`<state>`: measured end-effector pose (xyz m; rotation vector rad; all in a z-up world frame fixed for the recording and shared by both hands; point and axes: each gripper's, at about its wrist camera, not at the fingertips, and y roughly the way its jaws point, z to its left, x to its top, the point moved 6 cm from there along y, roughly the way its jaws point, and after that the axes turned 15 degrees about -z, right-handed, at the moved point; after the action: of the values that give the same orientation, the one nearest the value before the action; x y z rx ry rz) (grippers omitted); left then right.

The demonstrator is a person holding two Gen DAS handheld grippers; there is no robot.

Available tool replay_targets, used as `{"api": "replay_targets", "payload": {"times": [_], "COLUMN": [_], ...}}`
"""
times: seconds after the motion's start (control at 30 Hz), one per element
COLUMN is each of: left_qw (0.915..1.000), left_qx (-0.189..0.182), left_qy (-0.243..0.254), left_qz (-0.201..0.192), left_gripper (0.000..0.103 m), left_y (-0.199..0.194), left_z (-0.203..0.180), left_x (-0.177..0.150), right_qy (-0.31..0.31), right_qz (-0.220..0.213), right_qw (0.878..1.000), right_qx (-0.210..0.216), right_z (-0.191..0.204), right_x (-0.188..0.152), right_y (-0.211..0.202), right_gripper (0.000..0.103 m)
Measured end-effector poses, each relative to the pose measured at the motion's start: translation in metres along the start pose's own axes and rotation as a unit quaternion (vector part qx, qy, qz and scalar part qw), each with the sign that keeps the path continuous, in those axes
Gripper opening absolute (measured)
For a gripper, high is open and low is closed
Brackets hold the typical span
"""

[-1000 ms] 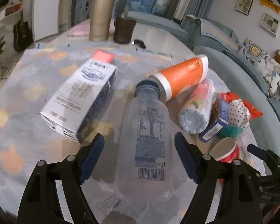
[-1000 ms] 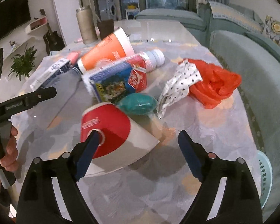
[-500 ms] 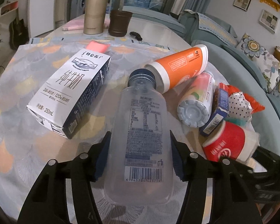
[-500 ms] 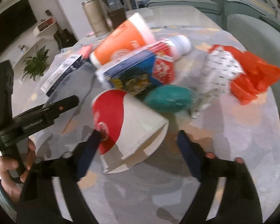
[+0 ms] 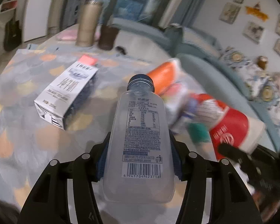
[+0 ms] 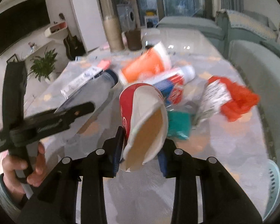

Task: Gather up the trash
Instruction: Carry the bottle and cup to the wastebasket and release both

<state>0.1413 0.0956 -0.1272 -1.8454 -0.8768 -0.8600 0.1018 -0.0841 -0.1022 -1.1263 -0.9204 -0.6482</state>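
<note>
My left gripper is shut on a clear plastic bottle with a dark blue cap and holds it above the table. My right gripper is shut on a squashed red and white paper cup, also lifted; the cup shows in the left wrist view. On the table lie a white milk carton, an orange and white tube, a white bottle, a blue box, a teal lump, and a dotted wrapper on an orange bag.
A tall beige flask and a brown cup stand at the table's far end. A teal sofa runs along the right side. A pale blue basket sits low at the right table edge.
My left gripper closed on the clear bottle and lifted it. My right gripper closed on the paper cup, squashing it, and raised it off the table.
</note>
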Motion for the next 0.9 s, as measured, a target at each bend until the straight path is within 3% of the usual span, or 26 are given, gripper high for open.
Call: {"api": "replay_targets", "payload": {"times": [0.27, 0.47, 0.53, 0.6, 0.8, 0.9], "left_qw": [0.9959, 0.9855, 0.9818, 0.9778, 0.9667, 0.9632], "left_qx": [-0.076, -0.148, -0.161, -0.169, -0.210, -0.221], "left_qy": [0.037, 0.076, 0.096, 0.120, 0.146, 0.151], "left_qz": [-0.032, -0.031, -0.030, -0.030, 0.003, 0.028], "left_gripper": [0.053, 0.053, 0.053, 0.053, 0.053, 0.053], "left_y": [-0.045, -0.052, -0.051, -0.051, -0.039, -0.021], "left_z": [-0.078, -0.167, -0.200, -0.229, -0.297, -0.323], "left_x": [0.018, 0.015, 0.009, 0.003, -0.023, -0.042], "right_qy": [0.026, 0.046, 0.025, 0.025, 0.075, 0.115], "right_qz": [-0.052, -0.074, -0.080, -0.086, -0.080, -0.050], "right_qw": [0.996, 0.985, 0.977, 0.973, 0.957, 0.945], "right_qx": [-0.070, -0.149, -0.195, -0.214, -0.269, -0.302], "right_z": [-0.050, -0.109, -0.129, -0.144, -0.203, -0.242], "right_x": [0.014, 0.011, 0.008, 0.006, -0.019, -0.051], "right_y": [-0.074, -0.130, -0.152, -0.167, -0.200, -0.202], "right_gripper": [0.030, 0.030, 0.030, 0.030, 0.030, 0.030]}}
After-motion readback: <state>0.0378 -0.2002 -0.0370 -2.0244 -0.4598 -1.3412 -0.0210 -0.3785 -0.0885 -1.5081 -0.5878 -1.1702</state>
